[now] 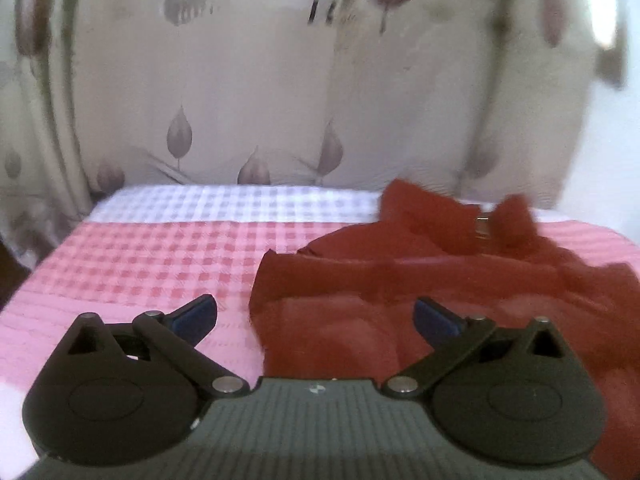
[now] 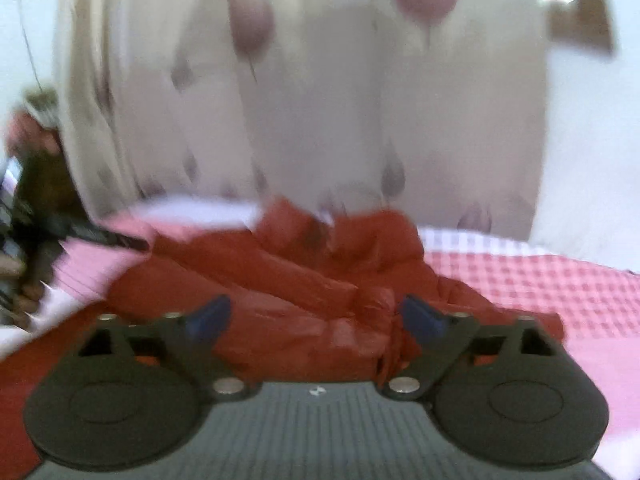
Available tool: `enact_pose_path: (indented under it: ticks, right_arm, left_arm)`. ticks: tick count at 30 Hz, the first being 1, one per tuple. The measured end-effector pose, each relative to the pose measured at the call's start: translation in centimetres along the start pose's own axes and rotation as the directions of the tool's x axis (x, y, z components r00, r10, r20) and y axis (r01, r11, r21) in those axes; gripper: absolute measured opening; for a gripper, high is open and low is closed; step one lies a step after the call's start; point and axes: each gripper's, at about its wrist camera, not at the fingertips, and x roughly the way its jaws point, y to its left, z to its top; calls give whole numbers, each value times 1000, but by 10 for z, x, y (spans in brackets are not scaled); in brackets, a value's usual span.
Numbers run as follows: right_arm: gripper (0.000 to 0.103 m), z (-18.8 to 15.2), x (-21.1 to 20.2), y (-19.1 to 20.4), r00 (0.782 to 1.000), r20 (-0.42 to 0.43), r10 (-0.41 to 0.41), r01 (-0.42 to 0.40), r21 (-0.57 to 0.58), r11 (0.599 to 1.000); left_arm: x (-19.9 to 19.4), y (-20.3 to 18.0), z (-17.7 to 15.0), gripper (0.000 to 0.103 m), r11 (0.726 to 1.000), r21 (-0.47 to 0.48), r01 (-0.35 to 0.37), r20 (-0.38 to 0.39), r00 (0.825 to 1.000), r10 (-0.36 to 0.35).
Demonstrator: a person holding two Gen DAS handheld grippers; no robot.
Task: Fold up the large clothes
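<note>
A large red garment (image 1: 420, 280) lies crumpled on a pink and white checked bed cover (image 1: 152, 256). In the left wrist view it fills the right half of the bed, with a small metal buckle (image 1: 483, 227) near its far edge. My left gripper (image 1: 316, 318) is open and empty, hovering over the garment's left edge. In the right wrist view the garment (image 2: 280, 280) lies bunched in folds in the middle. My right gripper (image 2: 316, 318) is open and empty just above it. The right wrist view is blurred.
A cream curtain with mauve leaf prints (image 1: 256, 100) hangs behind the bed's far edge. Bare checked cover (image 2: 552, 288) shows to the right of the garment. Dark clutter (image 2: 28, 208) sits off the bed's left side.
</note>
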Motion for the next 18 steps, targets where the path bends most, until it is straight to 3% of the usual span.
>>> enact_pose_path:
  ticks: [4, 10, 14, 18]
  right_arm:
    - [95, -44, -109, 1, 997, 55, 51, -58, 140, 988]
    - [95, -132, -218, 5, 998, -45, -41, 51, 246, 968]
    - [95, -169, -244, 13, 995, -87, -53, 77, 301, 950]
    - [95, -180, -233, 14, 996, -92, -14, 47, 371, 927]
  left_arm:
    - [-75, 3, -42, 103, 998, 16, 65, 18, 998, -65]
    - [-147, 27, -115, 103, 993, 5, 117, -25, 993, -117]
    - [-168, 43, -153, 103, 975, -97, 199, -66, 976, -205]
    - [-160, 49, -185, 103, 942, -219, 253, -176, 940, -293]
